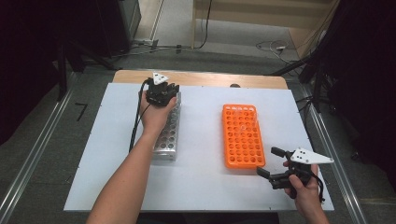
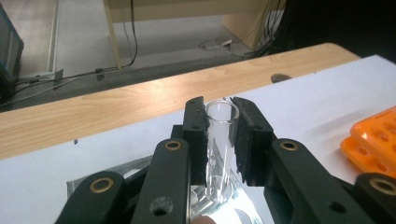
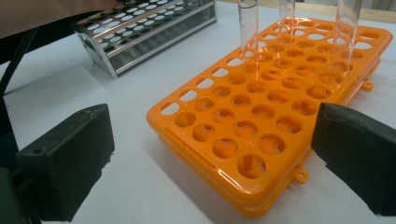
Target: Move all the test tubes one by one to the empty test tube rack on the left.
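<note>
My left gripper hangs over the far end of a metal tube rack. In the left gripper view its jaws are shut on a clear glass test tube, held upright with its open mouth up and its lower end at the metal rack. My right gripper is open at the near right corner of an orange tube rack, nothing between its pads. Three clear tubes stand in far holes of the orange rack.
Both racks lie on a white board over a wooden table. The person's left forearm crosses the board's near left. Cables lie on the floor beyond the table. The orange rack's corner shows right of the left gripper.
</note>
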`<state>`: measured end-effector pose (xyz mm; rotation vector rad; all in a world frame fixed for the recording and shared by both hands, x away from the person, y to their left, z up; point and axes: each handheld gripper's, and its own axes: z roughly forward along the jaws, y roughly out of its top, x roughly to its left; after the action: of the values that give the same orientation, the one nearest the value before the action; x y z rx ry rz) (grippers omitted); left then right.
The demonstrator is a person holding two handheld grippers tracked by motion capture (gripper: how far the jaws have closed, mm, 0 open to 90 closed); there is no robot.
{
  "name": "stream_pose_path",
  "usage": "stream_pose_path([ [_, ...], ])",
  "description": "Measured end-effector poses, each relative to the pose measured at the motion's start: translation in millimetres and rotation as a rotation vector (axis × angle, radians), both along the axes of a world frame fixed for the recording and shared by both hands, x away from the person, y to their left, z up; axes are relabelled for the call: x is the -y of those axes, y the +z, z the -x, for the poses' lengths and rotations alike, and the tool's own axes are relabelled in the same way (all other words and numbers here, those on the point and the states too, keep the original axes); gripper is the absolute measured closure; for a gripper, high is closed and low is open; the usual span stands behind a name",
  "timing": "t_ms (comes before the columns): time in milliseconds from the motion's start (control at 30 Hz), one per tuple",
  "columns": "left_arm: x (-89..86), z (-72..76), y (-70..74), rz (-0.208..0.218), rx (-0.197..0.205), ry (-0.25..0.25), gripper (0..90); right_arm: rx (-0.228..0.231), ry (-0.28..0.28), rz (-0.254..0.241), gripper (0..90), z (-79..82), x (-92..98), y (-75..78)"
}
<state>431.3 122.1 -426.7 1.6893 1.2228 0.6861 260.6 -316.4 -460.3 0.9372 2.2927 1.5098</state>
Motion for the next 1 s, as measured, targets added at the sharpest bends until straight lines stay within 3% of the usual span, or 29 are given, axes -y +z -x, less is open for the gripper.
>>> stream_pose_path([
  [167,4.5,0.3,-2.9,-0.045,-0.033,0.003,75.7,0.0,0.001,0.002,0.0,-0.2,-0.3,-0.2],
  [300,4.4,-0.5,-3.0,-0.04,-0.064,0.001,74.7,-0.008,0.003,-0.002,0.0,-0.5,-0.2,-0.2],
  [400,1.4,0.3,-1.5,-0.029,-0.073,0.012,68.9,-0.013,0.008,-0.001,0.0,-1.2,-0.3,-1.0],
  [633,-3.2,8.5,5.0,0.029,-0.049,-0.025,47.2,-0.015,0.014,0.002,0.0,-1.9,-1.0,-1.1],
  [833,-8.1,23.0,7.8,0.084,-0.053,-0.06,22.1,-0.016,0.017,-0.001,0.0,-1.5,-1.7,-0.2],
  [1000,-12.7,38.1,12.2,0.117,-0.036,-0.085,11.5,-0.013,0.021,-0.003,0.0,-1.8,-3.1,1.2],
])
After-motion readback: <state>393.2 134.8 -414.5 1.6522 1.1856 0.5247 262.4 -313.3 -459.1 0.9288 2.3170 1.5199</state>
